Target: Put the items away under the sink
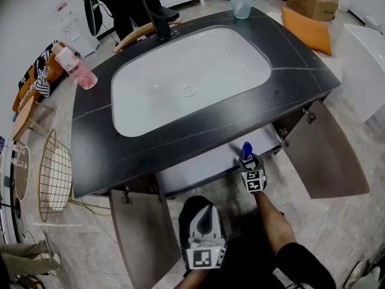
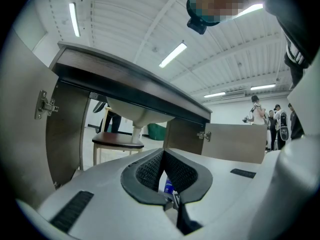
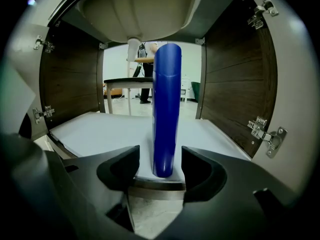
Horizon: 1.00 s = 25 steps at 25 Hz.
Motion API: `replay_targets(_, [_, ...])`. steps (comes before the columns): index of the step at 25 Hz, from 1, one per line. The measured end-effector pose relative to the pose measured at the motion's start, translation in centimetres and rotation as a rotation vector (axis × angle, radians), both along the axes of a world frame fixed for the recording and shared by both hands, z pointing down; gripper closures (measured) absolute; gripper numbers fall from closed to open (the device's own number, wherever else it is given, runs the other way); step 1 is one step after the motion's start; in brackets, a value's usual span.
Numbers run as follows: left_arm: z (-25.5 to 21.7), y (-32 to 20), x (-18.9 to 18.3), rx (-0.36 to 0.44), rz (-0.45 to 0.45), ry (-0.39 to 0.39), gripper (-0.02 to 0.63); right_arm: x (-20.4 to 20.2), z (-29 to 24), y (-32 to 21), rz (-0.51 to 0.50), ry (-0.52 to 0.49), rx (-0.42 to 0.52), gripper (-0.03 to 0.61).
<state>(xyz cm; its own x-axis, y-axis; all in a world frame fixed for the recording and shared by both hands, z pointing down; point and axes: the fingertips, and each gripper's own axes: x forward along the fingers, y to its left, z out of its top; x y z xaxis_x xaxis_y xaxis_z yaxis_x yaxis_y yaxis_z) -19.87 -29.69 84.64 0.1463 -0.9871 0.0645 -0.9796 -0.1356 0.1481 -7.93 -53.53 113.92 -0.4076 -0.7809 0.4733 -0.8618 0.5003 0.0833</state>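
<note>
- I'm looking at a mock bathroom set up in a big hall, not a home.
- A dark stone vanity top (image 1: 301, 59) with a white basin (image 1: 186, 77) and a black tap (image 1: 159, 17) stands free on a pale tiled floor (image 1: 361, 221).
- A plastic tumbler (image 1: 240, 5) and a pink bottle (image 1: 75, 68) sit on the top.
- Through the open cabinet (image 3: 235, 84) under the basin I see a chair (image 3: 125, 81) and the room beyond.
- Overhead is a ribbed ceiling with long strip lights (image 2: 172, 55); people (image 2: 270, 116) stand by the far wall.
- Cardboard boxes (image 1: 313, 2) lie past the vanity.
</note>
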Motion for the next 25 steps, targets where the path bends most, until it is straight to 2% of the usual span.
replay_targets(5, [-0.4,0.3,0.0,0.020,0.008,0.012,0.598,0.7,-0.8,0.4,0.022,0.009,-0.004,0.350])
replay_targets(10, [-0.7,1.1,0.1,0.024,0.002,0.057,0.598,1.2,-1.6,2.9,0.043,0.003,-0.040,0.354])
replay_targets(12, [-0.9,1.4,0.2,0.029,0.003,0.070,0.600,1.5,-2.0,4.0,0.051,-0.003,-0.055,0.390])
replay_targets(16, [-1.4,2.7,0.4,0.059,0.015,0.025,0.600,2.4,-3.2,5.9,0.099,-0.012,-0.084,0.555])
replay_targets(20, [-2.9,4.3,0.6,0.065,0.011,0.035,0.598,3.0,-4.6,8.7,0.125,-0.035,-0.160,0.568])
replay_targets(25, [-6.5,6.3,-0.4,0.036,-0.035,0.062,0.598,2.7,-9.1,13.0,0.093,-0.030,-0.240,0.568])
